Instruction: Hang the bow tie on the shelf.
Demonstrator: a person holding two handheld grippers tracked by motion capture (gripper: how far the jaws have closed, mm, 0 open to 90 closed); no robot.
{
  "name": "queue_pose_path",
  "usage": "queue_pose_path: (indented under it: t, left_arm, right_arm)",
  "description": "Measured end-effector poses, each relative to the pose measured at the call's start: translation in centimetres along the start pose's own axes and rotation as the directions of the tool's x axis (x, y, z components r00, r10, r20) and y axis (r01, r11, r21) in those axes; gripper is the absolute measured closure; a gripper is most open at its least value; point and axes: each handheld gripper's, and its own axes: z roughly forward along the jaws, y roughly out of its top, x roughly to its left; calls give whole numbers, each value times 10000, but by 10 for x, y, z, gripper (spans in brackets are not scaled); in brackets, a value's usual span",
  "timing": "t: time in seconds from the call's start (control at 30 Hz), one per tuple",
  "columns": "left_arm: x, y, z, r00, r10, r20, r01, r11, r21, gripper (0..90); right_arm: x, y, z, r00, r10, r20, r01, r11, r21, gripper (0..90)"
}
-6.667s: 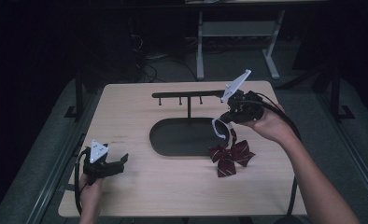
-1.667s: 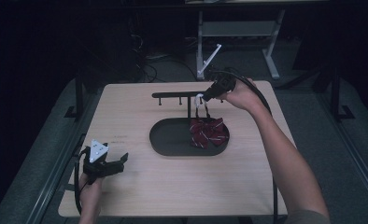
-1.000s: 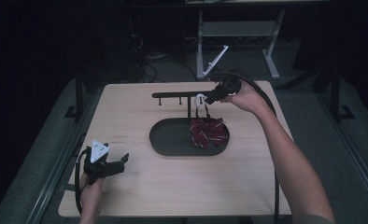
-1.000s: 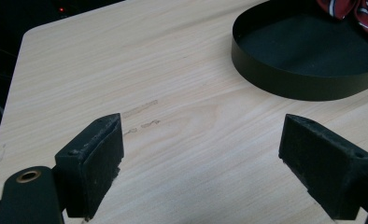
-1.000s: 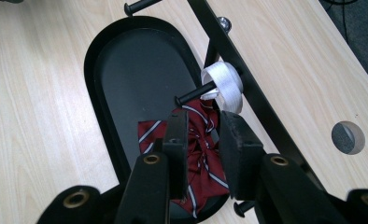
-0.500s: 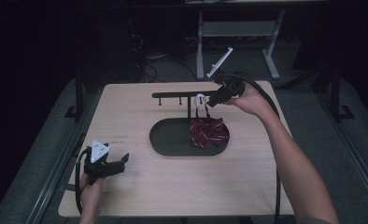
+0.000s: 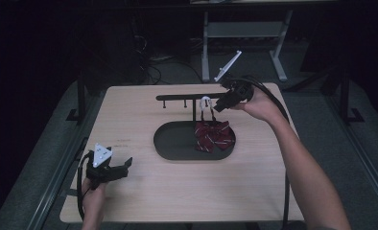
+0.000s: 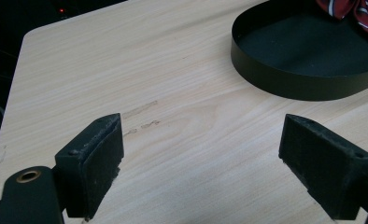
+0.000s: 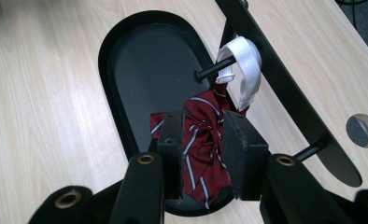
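On the wooden table (image 7: 187, 187), a black oval tray (image 7: 175, 143) sits under a black peg rack (image 7: 189, 97); a red striped bow (image 7: 215, 136) hangs by its white loop (image 9: 247, 60) from one peg (image 9: 215, 67); the right gripper (image 9: 201, 140), jaws slightly parted, empty, hovers beside the rack; the left gripper (image 8: 201, 154) rests near the table's front corner, jaws wide, empty.

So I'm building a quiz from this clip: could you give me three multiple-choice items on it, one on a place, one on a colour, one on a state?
1. Where does the white elastic loop sit?
A. on a peg of the black metal rack
B. flat in the tray
C. on the bare table

2. What colour is the striped fabric bow tie?
A. blue
B. dark red
C. green

3. How are the left gripper jaws?
A. shut on the bow
B. shut on nothing
C. wide open over the wooden table

Key: 1 A, the loop hangs over a peg; 2 B, red cloth with pale stripes; 3 C, nothing lies between them.
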Motion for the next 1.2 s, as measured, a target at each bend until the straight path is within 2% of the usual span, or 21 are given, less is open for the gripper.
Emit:
queue_pose_path:
  t: [0.97,1.2]
  left_arm:
    - [0,0,0,10000,-46,-23,46,10000,-19,135]
    - [-1,0,0,10000,5,-5,-5,10000,18,135]
  right_arm:
    - [9,-17,-4,9998,32,-206,-36,9998,-199,649]
    - [11,-24,-7,9995,253,-212,-260,9991,-323,627]
